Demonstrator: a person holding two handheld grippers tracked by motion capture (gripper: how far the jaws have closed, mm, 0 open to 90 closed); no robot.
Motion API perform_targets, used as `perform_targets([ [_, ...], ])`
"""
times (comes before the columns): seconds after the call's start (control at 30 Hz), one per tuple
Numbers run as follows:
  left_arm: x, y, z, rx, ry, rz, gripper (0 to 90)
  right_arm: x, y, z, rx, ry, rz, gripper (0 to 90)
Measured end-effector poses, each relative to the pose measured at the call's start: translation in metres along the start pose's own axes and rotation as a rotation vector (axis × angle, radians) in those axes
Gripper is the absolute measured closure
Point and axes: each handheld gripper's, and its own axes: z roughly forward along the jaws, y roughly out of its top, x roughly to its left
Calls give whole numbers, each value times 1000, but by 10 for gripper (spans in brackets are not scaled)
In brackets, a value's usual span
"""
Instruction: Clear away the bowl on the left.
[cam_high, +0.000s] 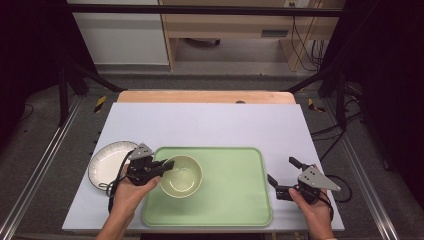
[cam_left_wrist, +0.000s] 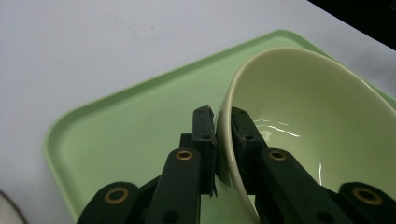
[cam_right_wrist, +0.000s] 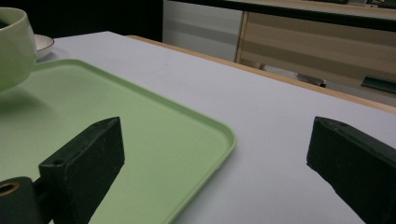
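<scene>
White-covered table (cam_high: 200, 122), green tray (cam_high: 235, 200) centred: left gripper (cam_high: 167, 165) pinches the bowl (cam_high: 182, 177) rim between its jaws, one inside, one outside, probably for lifting; right gripper (cam_high: 282, 175) gapes wide, empty, beside the tray edge.

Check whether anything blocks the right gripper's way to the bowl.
Nothing visible does. The right gripper hangs open off the tray's right edge, and only bare tray lies between it and the bowl, whose rim the left gripper pinches.
</scene>
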Motion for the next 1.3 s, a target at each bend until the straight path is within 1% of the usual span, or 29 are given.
perform_targets([
  [0.03,-4,1,4,4,-11,5,823,0,0,0,0,0,0,41],
  [0.23,-17,1,19,20,-45,16,823,0,0,0,-1,2,-1,41],
  [0.53,-31,0,34,47,-92,14,823,0,0,0,-2,0,4,42],
  [0.57,-33,0,35,48,-95,8,823,0,0,-1,-3,0,4,41],
  [0.63,-34,0,35,50,-96,10,823,0,0,-1,-3,-1,3,42],
  [0.7,-34,0,37,47,-95,4,823,0,0,-1,-1,-1,7,41],
  [0.73,-35,-1,38,50,-93,-6,823,0,0,-1,0,0,7,42],
  [0.83,-35,-3,42,73,-89,-16,822,0,0,0,0,1,3,41],
  [0.87,-35,-3,43,78,-90,-24,822,0,0,0,0,0,3,42],
  [0.9,-34,-4,44,83,-90,-41,822,0,0,0,-1,0,2,42],
  [0.93,-34,-4,45,86,-93,-49,822,0,0,0,0,0,3,42],
  [0.97,-34,-4,45,86,-93,-49,822,0,0,0,1,0,3,42],
  [1.0,-33,-6,47,87,-94,-60,823,0,0,0,2,-1,3,42],
  [1.1,-34,-7,48,98,-88,-54,822,0,0,0,2,-1,5,42],
  [1.2,-35,-7,49,96,-88,-63,821,0,0,0,2,-1,5,42],
  [1.3,-36,-7,50,103,-90,-57,822,0,0,-1,2,-2,6,42],
])
